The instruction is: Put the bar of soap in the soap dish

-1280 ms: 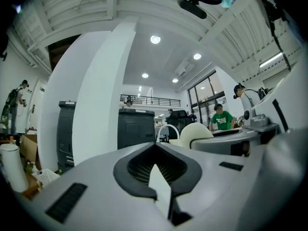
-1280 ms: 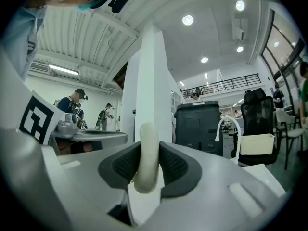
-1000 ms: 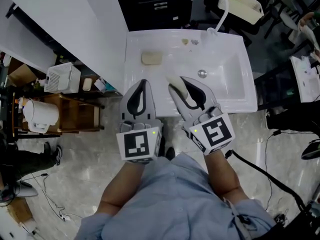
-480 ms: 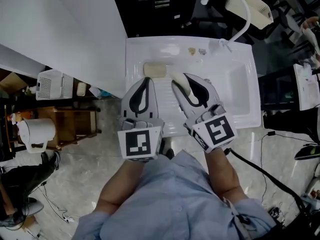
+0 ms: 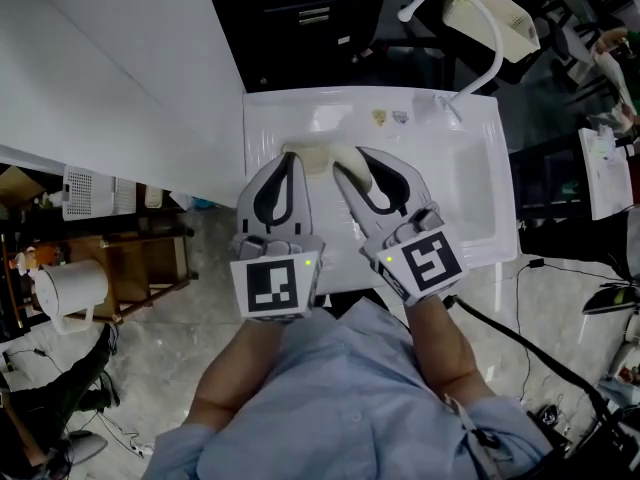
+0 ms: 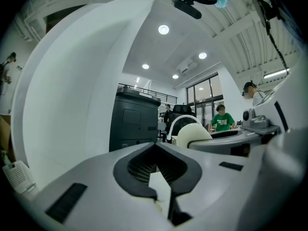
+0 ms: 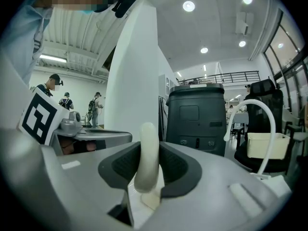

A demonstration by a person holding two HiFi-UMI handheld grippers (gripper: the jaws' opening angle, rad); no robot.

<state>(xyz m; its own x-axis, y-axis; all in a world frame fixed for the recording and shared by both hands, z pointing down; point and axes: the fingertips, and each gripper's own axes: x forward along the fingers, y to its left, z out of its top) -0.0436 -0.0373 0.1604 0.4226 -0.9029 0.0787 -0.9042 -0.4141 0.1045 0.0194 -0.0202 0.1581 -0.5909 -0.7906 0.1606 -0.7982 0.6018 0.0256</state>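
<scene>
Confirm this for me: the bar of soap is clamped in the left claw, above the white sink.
Wrong claw. The bar of soap is clamped in the right claw, above the white sink; the right gripper view shows it upright between the jaws.

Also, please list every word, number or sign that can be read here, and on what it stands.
No text here can be read.
Left marker cube and right marker cube: square patterns only, no letters.
Paper: print too small to read.
Green shirt: print blurred.
</scene>
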